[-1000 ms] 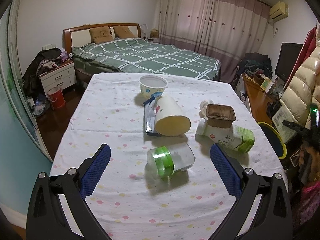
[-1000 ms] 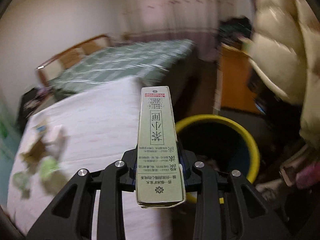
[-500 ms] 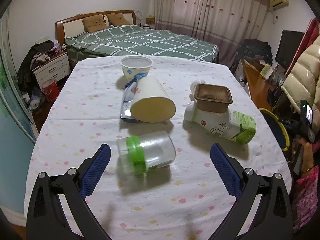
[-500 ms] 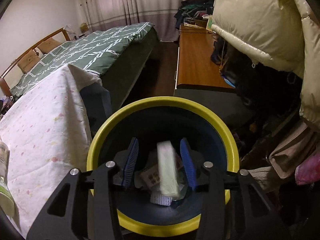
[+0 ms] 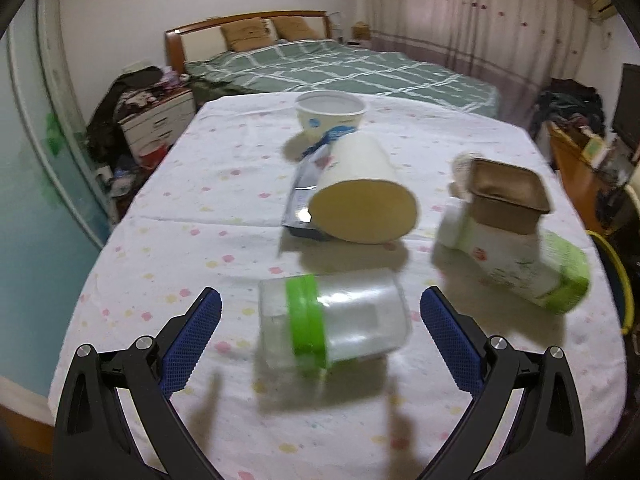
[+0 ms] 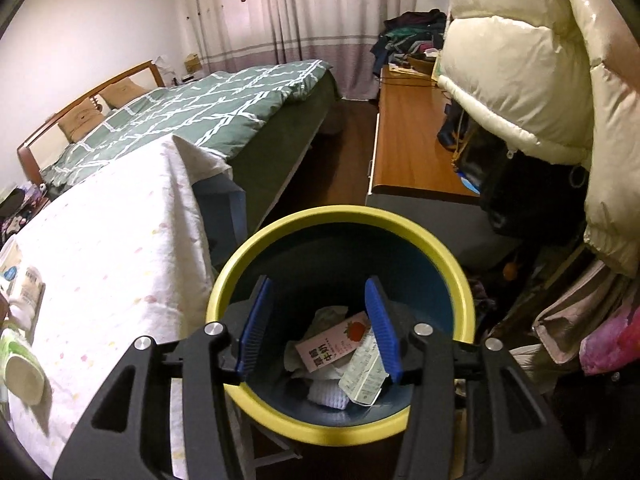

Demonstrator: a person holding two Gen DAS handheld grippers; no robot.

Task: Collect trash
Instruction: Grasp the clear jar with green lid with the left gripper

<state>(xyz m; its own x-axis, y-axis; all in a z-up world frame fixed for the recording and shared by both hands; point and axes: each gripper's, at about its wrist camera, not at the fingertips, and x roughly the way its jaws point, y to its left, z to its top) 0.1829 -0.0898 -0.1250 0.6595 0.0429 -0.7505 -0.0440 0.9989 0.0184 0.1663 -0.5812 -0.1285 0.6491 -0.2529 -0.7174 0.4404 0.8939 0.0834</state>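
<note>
Because the left camera picture is blurry, the small writing on the trash cannot be read. The left gripper (image 5: 320,312) hangs over the table (image 5: 168,216) with its jaws spread wide and holding nothing. A clear jar (image 5: 336,320) with a green band lies on its side between the two blue pads. At 12 o'clock from the jar lies a big paper cup (image 5: 364,196) on its side, and it hides part of a shiny wrapper (image 5: 304,184). Farther at 12 o'clock stands a white bowl (image 5: 331,114) with a blue mark that is too fuzzy to read. At 2 o'clock from the jar lies a white and green bottle (image 5: 516,260) with a small red mark, and a brown tray (image 5: 506,200) sits on top of it and covers part of it.

The right gripper (image 6: 318,324) is above the yellow bin (image 6: 340,220), with its jaws spread and nothing in them. Inside the bin lies a pink carton (image 6: 332,346) with a strawberry picture and Chinese writing. At 4 o'clock from it, a pale green carton (image 6: 364,376) is partly hidden behind the right blue pad. White crumpled bits lie under both. The near side of the bin is cut off by the gripper.
</note>
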